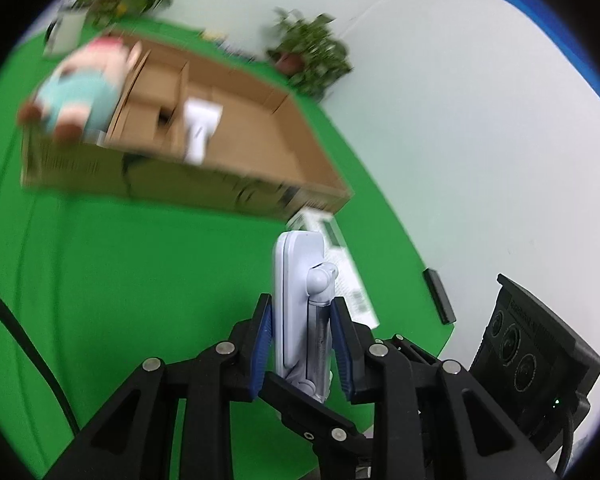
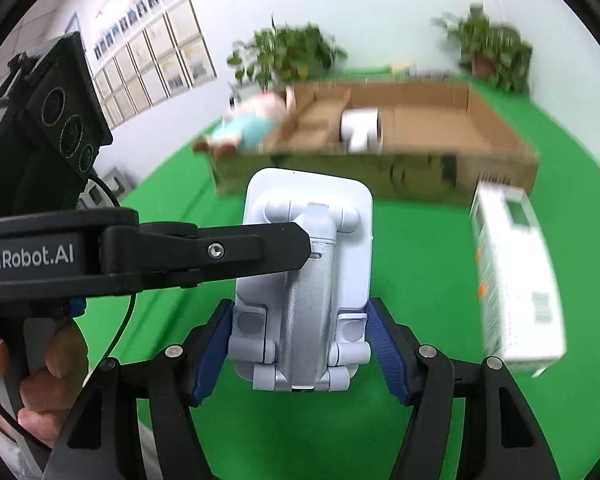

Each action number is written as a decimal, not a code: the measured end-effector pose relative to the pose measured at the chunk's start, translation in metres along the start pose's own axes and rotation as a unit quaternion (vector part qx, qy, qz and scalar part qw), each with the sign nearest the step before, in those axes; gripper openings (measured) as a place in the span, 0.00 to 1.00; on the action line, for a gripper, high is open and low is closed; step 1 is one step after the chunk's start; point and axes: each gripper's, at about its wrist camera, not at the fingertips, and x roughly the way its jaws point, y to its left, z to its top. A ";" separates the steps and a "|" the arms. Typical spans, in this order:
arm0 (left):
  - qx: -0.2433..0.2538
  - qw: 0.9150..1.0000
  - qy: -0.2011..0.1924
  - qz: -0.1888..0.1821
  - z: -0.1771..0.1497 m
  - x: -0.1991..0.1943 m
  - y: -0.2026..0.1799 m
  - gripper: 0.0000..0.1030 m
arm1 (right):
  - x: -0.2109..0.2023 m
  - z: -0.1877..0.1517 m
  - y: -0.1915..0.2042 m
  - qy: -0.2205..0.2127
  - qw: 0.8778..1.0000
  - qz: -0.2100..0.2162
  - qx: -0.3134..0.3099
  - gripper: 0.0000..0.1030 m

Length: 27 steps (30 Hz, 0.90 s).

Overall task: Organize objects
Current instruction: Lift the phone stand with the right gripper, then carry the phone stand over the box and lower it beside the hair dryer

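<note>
While both grippers meet on one item, the left gripper pinches the pale folding phone stand edge-on between its blue pads. Ahead and left of its fingers, a plush doll lies on the rim of a cardboard box that holds a white item; a white carton lies just beyond the stand. The right gripper has its pads against the stand's lower sides, with the left finger, marked "GenRobot.AI", crossing it. Green cloth lies beneath; potted plants stand behind. Carton text is unreadable.
</note>
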 end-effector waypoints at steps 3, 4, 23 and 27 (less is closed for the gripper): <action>0.029 0.999 -0.016 0.000 0.017 -0.008 -0.017 0.26 | -0.017 0.018 0.002 -0.029 1.000 -0.011 -0.008 0.61; 0.038 0.999 -0.021 -0.001 0.024 -0.010 -0.022 0.26 | -0.021 0.022 0.002 -0.035 0.999 -0.012 -0.009 0.61; 0.105 0.994 -0.016 0.012 0.134 0.034 -0.067 0.25 | -0.033 0.150 -0.056 -0.068 0.997 -0.026 0.021 0.61; 0.087 0.996 0.005 0.007 0.167 0.055 -0.054 0.11 | 0.003 0.200 -0.089 -0.021 0.999 0.001 0.040 0.60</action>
